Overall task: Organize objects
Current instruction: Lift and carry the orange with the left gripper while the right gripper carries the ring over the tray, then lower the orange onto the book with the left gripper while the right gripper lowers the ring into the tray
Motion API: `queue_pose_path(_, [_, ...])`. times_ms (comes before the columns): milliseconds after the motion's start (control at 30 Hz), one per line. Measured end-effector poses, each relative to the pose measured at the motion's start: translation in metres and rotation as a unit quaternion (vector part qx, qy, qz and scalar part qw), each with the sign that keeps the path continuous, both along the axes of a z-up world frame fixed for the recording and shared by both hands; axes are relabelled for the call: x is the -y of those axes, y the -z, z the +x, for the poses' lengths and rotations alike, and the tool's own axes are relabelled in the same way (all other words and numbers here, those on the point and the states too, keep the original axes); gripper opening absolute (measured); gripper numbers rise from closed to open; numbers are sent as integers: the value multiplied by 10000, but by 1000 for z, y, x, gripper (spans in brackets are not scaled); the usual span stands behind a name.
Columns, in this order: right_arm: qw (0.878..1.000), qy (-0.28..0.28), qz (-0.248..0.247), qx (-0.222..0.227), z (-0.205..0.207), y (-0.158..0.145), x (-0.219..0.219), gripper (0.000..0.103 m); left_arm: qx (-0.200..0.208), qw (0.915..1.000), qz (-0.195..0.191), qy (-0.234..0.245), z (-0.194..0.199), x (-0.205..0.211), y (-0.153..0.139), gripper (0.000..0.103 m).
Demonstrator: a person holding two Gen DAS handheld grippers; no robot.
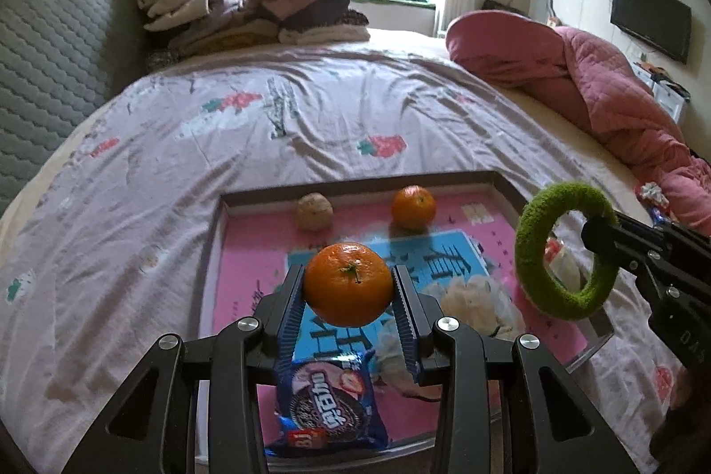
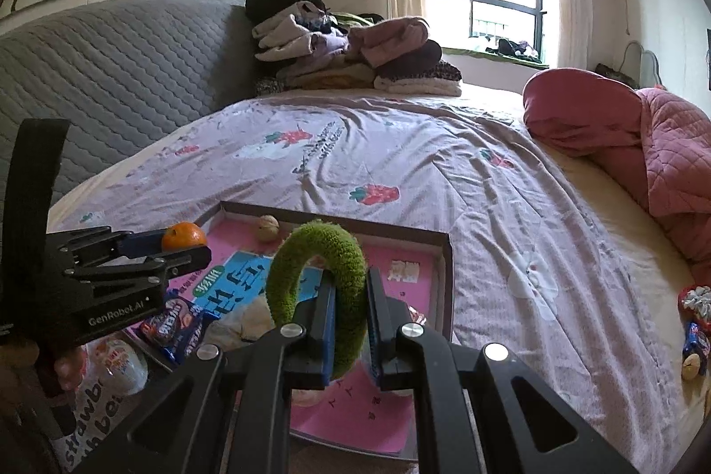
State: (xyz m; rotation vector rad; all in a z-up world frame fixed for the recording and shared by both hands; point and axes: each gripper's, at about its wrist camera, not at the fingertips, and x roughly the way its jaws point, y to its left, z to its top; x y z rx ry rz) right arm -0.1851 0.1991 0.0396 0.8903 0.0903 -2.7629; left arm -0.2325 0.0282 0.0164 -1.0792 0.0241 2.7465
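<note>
Two oranges [image 1: 347, 284] [image 1: 413, 207], one ring [image 1: 566, 250], one walnut [image 1: 314, 211].

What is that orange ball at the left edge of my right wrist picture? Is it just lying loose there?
Observer: No. It is an orange, pinched between both fingers of the left gripper and held over the tray.
Operator: Is there any other fruit in that tray? I see only a walnut.
Observer: Yes. A second orange lies near the tray's far wall, to the right of the walnut and apart from it. In your view the green ring, held in the right gripper, covers it.
</note>
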Motion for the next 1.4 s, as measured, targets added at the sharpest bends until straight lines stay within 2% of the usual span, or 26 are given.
queue_pose_path(333, [9988, 49, 159, 453, 2, 23, -1, 13, 114, 9996, -84, 249, 10, -20, 12, 39])
queue_pose_path(633, [9967, 173, 415, 672, 0, 38, -1, 13, 350, 9985, -112, 394, 16, -33, 25, 39])
queue_pose_path(1400, [9914, 249, 617, 1127, -3, 62, -3, 13, 462, 9971, -229, 551, 26, -49, 38, 39])
